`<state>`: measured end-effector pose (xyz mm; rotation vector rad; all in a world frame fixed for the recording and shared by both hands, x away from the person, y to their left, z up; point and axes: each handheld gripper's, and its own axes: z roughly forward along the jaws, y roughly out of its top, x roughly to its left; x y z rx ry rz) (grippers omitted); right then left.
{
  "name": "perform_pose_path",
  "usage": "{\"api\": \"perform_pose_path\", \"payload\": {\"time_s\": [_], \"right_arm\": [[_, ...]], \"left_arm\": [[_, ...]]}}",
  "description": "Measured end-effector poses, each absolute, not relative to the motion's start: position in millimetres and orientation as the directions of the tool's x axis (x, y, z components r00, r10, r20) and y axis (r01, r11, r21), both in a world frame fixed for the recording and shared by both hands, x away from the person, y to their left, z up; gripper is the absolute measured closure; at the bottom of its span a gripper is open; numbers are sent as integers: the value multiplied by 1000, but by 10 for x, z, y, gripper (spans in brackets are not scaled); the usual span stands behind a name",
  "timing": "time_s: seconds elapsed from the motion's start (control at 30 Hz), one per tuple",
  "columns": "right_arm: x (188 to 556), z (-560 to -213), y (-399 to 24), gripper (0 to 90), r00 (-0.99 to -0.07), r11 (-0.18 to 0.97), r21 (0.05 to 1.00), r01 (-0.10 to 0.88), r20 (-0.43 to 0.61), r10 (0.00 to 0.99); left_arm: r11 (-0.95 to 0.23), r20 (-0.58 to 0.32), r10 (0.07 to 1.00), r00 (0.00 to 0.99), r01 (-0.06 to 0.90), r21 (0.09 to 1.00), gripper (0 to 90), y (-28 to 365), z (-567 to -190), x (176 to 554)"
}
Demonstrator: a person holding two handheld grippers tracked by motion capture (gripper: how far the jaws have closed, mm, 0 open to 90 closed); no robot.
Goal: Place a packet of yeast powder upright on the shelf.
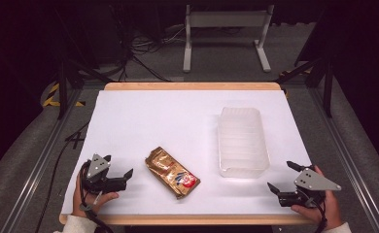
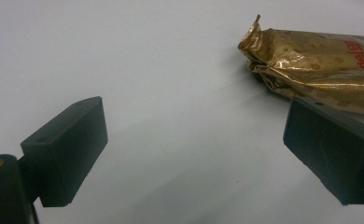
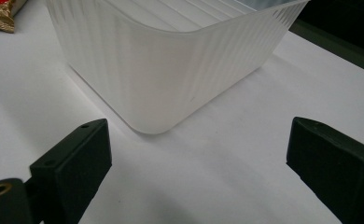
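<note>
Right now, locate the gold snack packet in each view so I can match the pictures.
High view: the gold snack packet lies near the table's front edge, between the left gripper and the clear plastic bin.
Left gripper view: upper right, its crimped end just beyond the right-hand jaw.
Right gripper view: a corner at the top left, beside the bin.
Shared landmark: the white table cover.

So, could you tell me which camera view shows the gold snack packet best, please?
The high view: the whole gold snack packet lies flat on the white table, left of the clear plastic tub. The left gripper view gives only its crimped end close up, partly behind a jaw. The right gripper view catches just a corner at the frame edge.
</note>
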<state>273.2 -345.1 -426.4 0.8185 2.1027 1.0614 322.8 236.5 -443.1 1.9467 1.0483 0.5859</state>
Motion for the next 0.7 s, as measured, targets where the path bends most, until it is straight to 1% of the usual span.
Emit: {"api": "perform_pose_path", "payload": {"time_s": [0.2,0.33,0.57,0.7], "right_arm": [[2730,-4263,-3450,74,-605,481,844,238,-258,753],[2734,-4270,-3449,74,-605,483,841,243,-258,754],[2732,-4267,-3439,74,-606,487,840,239,-263,751],[2734,-4270,-3436,74,-606,489,838,240,-264,750]], "left_arm": [[-315,12,832,555,454,834,68,2352,-4440,3241],[-298,-23,824,567,466,833,74,2340,-4447,3283],[-289,-45,817,576,475,831,81,2274,-4437,3324],[-265,-85,811,579,494,828,87,2243,-4434,3378]]}}
